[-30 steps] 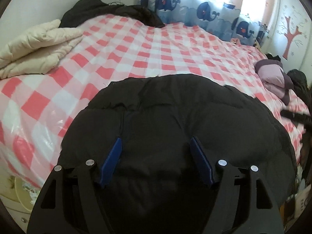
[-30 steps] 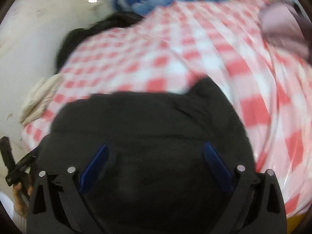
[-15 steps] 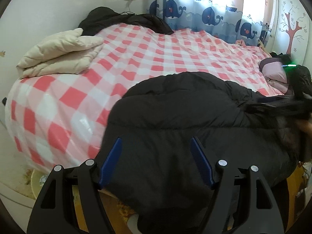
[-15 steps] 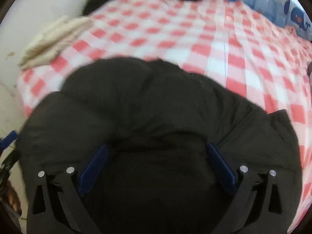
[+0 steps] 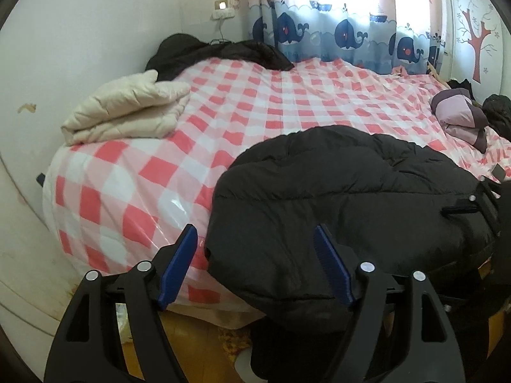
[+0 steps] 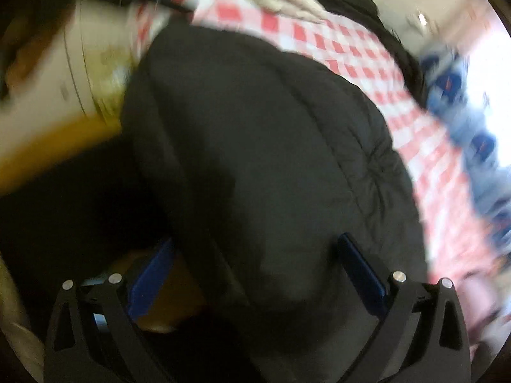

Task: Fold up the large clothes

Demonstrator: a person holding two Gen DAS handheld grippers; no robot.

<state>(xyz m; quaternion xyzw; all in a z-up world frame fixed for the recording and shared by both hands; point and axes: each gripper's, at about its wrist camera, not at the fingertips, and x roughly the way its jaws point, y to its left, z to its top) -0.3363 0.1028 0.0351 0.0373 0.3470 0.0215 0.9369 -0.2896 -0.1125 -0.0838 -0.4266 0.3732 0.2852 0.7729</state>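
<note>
A large black puffy coat (image 5: 351, 198) lies on the red-and-white checked bed cover (image 5: 255, 108), its near edge drooping over the side of the bed. My left gripper (image 5: 255, 255) hovers in front of that drooping edge. Its jaws are opening and the blue pads (image 5: 179, 261) touch nothing. The right gripper (image 5: 472, 204) shows at the coat's right end. In the blurred, tilted right wrist view the coat (image 6: 271, 146) fills the middle and my right gripper (image 6: 255, 268) stands wide apart over it, with its blue pads (image 6: 361, 271) on either side of the fabric.
A folded cream quilted garment (image 5: 127, 111) lies at the bed's left corner. Another black garment (image 5: 223, 54) sits at the far end, and a folded purple one (image 5: 460, 118) at the right. A whale curtain (image 5: 345, 35) hangs behind. Wooden floor (image 5: 191, 328) lies below the bed edge.
The left gripper has drawn back and leftward, so the coat now sits to the right and the bed corner shows. The right wrist view has rolled sharply and blurred while sweeping across the coat.
</note>
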